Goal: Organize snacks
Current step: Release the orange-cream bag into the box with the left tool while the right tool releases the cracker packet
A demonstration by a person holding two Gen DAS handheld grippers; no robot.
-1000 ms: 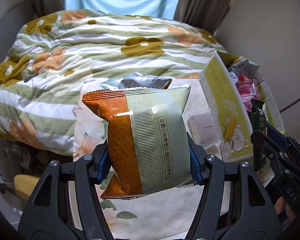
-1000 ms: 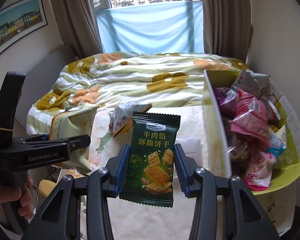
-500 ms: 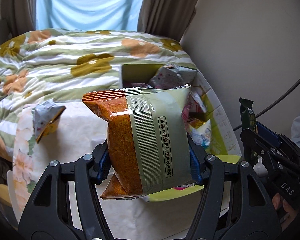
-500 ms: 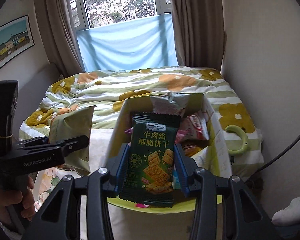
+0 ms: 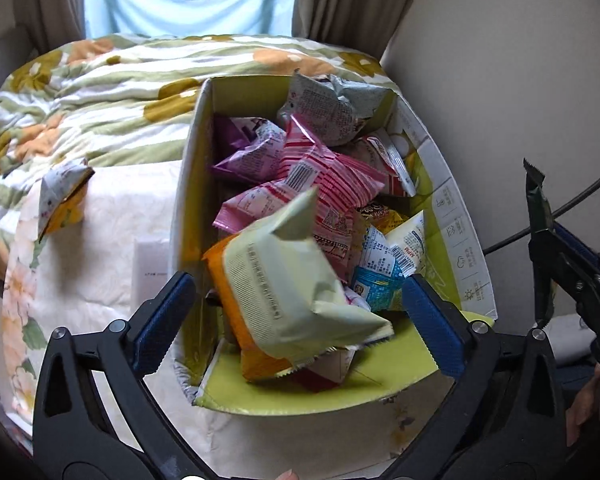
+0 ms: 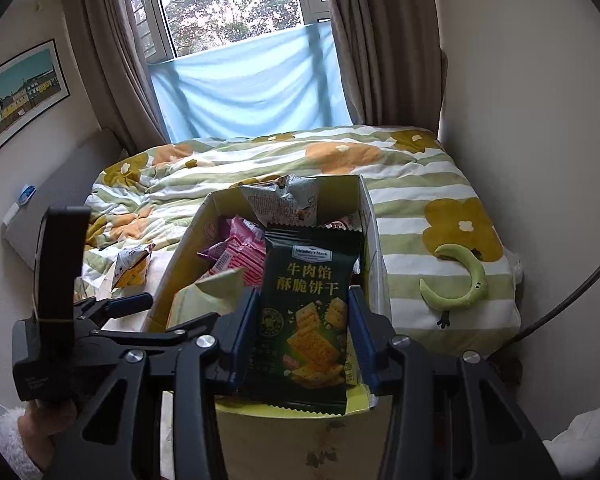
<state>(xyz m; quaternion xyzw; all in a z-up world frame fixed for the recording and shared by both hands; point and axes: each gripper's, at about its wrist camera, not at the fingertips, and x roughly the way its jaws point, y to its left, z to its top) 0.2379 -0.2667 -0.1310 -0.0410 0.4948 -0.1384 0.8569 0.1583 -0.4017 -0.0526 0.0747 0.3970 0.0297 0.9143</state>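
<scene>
**A:** Left wrist view: the orange and pale green snack bag is lying tilted inside the yellow-lined cardboard box, its long axis slanting from the near left corner up toward the far right. The left claw is standing wide, both blue pads clear of the bag.

**B:** What else is sitting in the box?

**A:** A pink striped packet, a purple packet, a grey crumpled packet at the far end and a blue and white packet are piling up together.

**B:** And the right side?

**A:** The right claw is clamping a dark green cracker packet by its long edges, upright, printed face toward the camera, over the box's near rim.

**B:** Anything outside the box?

**A:** A small grey and yellow packet is lying to the box's left on a pale floral cloth. Beyond, a flowered striped quilt is covering the bed, with a green crescent toy on it. Brown curtains are framing the window, and a framed picture is hanging on the left wall.
</scene>
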